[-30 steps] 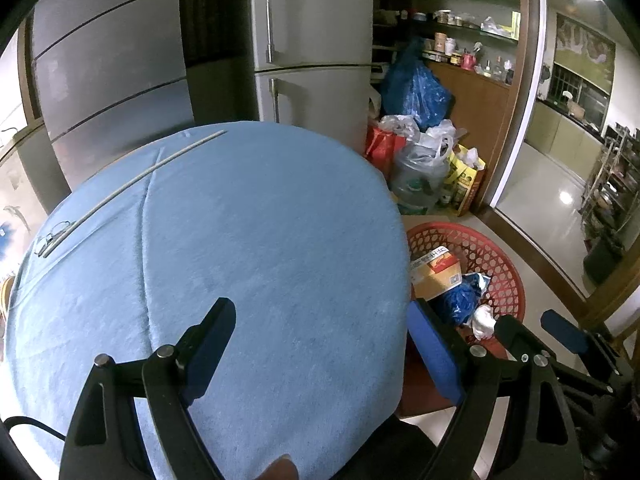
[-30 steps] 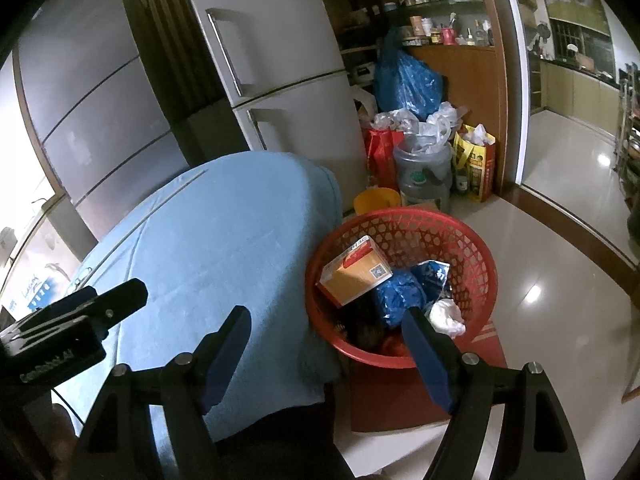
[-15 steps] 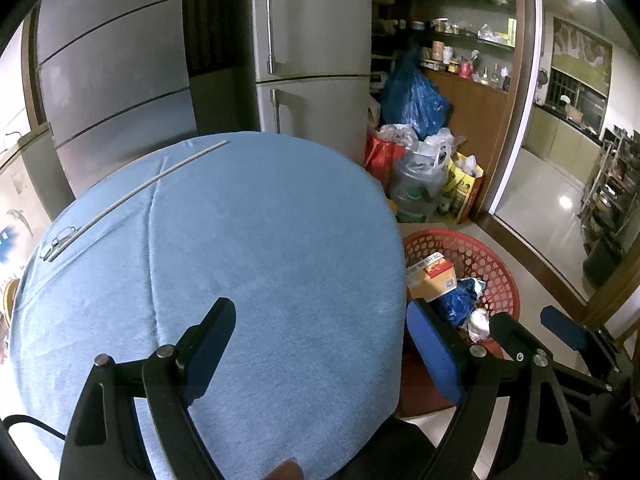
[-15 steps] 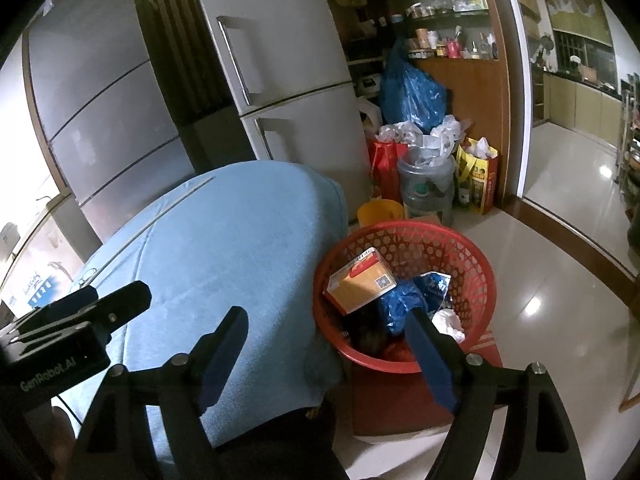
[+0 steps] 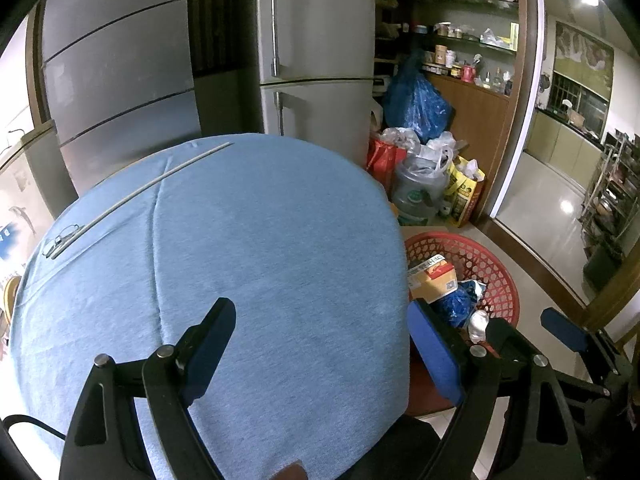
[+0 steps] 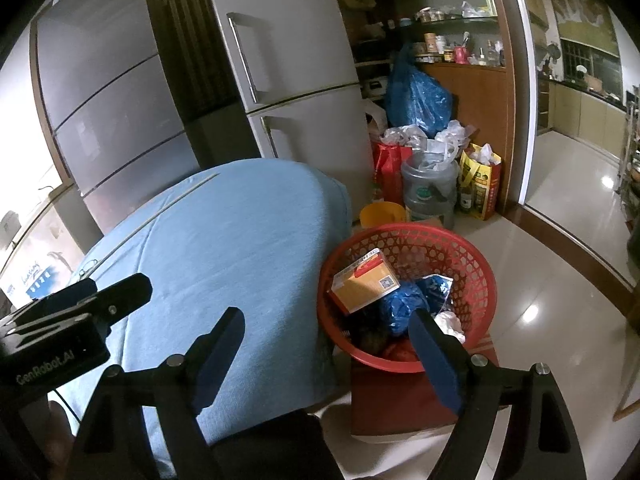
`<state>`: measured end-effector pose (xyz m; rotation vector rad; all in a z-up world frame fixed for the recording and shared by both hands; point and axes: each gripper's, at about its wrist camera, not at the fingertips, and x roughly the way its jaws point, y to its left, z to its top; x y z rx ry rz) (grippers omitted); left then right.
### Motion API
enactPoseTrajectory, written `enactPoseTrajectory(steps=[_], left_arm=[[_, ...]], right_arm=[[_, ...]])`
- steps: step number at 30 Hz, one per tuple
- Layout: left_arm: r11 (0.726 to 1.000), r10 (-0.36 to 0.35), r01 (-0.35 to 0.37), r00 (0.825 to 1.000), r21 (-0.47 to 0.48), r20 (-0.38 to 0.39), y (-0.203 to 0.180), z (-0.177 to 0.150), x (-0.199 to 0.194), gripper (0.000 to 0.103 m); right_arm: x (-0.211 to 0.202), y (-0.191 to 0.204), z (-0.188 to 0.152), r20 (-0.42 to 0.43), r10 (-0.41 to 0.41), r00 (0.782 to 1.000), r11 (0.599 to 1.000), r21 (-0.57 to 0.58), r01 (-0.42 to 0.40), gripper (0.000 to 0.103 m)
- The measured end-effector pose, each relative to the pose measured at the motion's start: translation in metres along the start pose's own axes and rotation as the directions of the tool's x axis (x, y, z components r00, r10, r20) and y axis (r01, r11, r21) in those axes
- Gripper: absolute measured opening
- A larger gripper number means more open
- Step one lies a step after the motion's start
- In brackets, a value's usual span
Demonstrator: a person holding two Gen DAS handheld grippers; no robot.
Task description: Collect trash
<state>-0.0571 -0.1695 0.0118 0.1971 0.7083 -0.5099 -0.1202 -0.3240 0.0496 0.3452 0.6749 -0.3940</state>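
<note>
Dim kitchen-side room, grey refrigerator (image 5: 316, 52) and grey cabinet fronts at the back, glossy tiled floor (image 6: 560, 320) to the right.

Left gripper (image 5: 320, 344) spread wide, nothing between the blue pads (image 5: 434, 354), poised over the near edge of the round table (image 5: 248, 240) under its blue cloth. Right gripper (image 6: 326, 354) likewise spread and holding nothing, poised past the table's right edge, its right finger above the near rim of the red basket (image 6: 476, 264).

On the table, only a thin pale rod (image 5: 140, 196) running from the far edge toward the left edge, with a small wire piece (image 5: 60, 238) at its nearer end; too small to identify.

Red basket on the floor just beside the table's right edge, resting on a dark red box or stool (image 6: 400, 400). Inside: an orange-and-white carton (image 6: 364, 286) tilted against the table-side wall, a crumpled blue bag (image 6: 404, 304) beside it, a white crumpled wad (image 6: 450, 324) toward the near rim.

Behind the basket, by the wooden shelf unit (image 6: 476, 120): a yellow tub (image 6: 382, 214), a clear water jug (image 6: 430, 190), a red bag (image 6: 388, 164), a yellow bag (image 6: 480, 184), and a large blue plastic sack (image 6: 418, 100) above them.
</note>
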Motion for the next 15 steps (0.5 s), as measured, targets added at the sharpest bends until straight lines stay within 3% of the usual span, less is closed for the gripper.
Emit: enactPoseTrajectory(steps=[15], left_arm=[[0.999, -0.034, 0.034, 0.999, 0.001, -0.001, 0.0003, -0.0020, 0.0045, 0.088]], right_arm=[[0.0034, -0.0001, -0.0018, -0.018, -0.002, 1.000, 1.000, 0.002, 0.002, 0.087]])
